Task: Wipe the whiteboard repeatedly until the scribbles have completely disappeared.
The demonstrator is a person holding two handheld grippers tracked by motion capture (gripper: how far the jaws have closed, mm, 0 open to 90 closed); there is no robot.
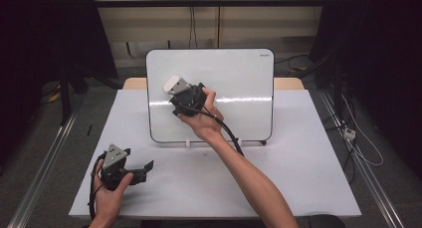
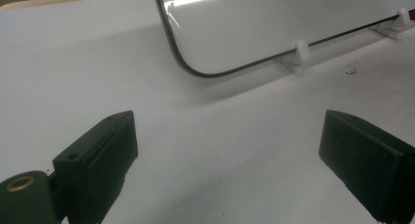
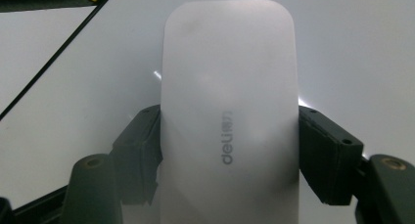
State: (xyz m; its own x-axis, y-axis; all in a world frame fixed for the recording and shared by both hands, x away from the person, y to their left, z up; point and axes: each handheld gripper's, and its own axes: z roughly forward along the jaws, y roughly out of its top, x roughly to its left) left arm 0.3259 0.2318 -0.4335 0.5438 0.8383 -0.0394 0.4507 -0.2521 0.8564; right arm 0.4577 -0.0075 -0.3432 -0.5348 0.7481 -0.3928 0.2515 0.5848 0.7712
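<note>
One table (image 1: 308,173) with a white top. One whiteboard (image 1: 239,98) stands propped on it, on two small white feet (image 2: 301,53). Two grippers. Right gripper (image 1: 175,88) is up against the board's face, jaws clenched on one white eraser (image 3: 230,116), held by its sides. Left gripper (image 1: 142,167) is low over the table near the board's lower left corner, jaws spread wide, nothing between them.
</note>
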